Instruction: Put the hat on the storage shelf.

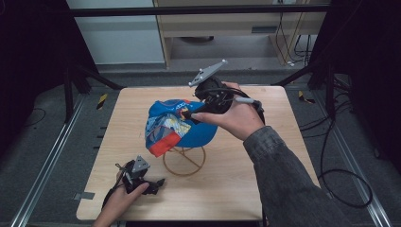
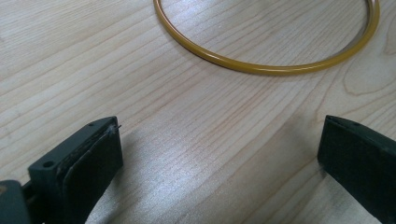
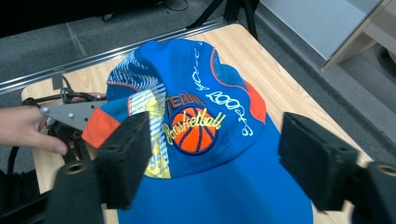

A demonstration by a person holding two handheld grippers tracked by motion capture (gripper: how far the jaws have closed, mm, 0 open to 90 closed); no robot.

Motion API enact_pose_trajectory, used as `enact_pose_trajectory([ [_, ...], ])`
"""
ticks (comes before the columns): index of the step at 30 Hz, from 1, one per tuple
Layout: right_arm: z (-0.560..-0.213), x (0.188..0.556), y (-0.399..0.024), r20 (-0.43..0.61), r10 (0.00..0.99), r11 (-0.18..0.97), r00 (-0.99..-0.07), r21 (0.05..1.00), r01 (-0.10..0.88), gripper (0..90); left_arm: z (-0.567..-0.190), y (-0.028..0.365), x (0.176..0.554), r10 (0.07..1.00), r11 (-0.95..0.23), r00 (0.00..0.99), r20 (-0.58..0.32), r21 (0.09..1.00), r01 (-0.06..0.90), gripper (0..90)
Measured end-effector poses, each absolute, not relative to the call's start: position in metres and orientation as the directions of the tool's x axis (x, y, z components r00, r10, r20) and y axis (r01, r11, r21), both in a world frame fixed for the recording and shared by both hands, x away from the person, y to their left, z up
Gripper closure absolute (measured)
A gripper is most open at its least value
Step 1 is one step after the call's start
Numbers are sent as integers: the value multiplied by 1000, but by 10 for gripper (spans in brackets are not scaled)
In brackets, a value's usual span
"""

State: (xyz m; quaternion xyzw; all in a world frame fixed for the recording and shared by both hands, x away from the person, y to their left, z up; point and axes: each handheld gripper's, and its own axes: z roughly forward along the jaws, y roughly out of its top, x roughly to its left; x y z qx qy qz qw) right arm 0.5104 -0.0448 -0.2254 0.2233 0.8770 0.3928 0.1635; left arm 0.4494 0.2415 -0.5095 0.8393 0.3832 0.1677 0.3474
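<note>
A blue cap (image 1: 182, 125) with an orange brim edge and a basketball logo (image 3: 196, 133) sits on a yellow wire stand (image 1: 184, 163) at the table's middle. My right gripper (image 1: 191, 113) hovers just over the cap's crown from the right; in the right gripper view it (image 3: 215, 144) is open, its jaws wide on either side of the logo with nothing between them. My left gripper (image 1: 158, 184) rests low on the table at the front left, open (image 2: 219, 149) over bare wood. The stand's ring base (image 2: 261, 67) lies just ahead of it.
The wooden table (image 1: 265, 189) has bare room to the right and front of the stand. Metal rails run along both sides on the floor. Cables lie on the floor at the right. In the right gripper view, the left hand (image 3: 23, 128) holds the other gripper beyond the cap.
</note>
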Motion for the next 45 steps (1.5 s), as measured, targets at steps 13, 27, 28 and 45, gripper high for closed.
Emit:
enact_pose_trajectory([
  [13, -222, 507, -51, -121, 542, 581, -832, 769, 266, 74, -509, 241, 449, 759, -466, 651, 14, 711, 527, 0],
  [27, -223, 499, -64, -132, 558, 555, -819, 793, 251, 50, -509, 241, 449, 758, -466, 652, 14, 711, 527, 0],
  [28, -224, 499, -65, -134, 561, 555, -817, 793, 251, 50, -509, 241, 449, 758, -466, 652, 14, 711, 527, 0],
  [45, -233, 489, -97, -131, 608, 530, -783, 801, 277, 52, -509, 241, 449, 758, -466, 652, 15, 711, 526, 0],
])
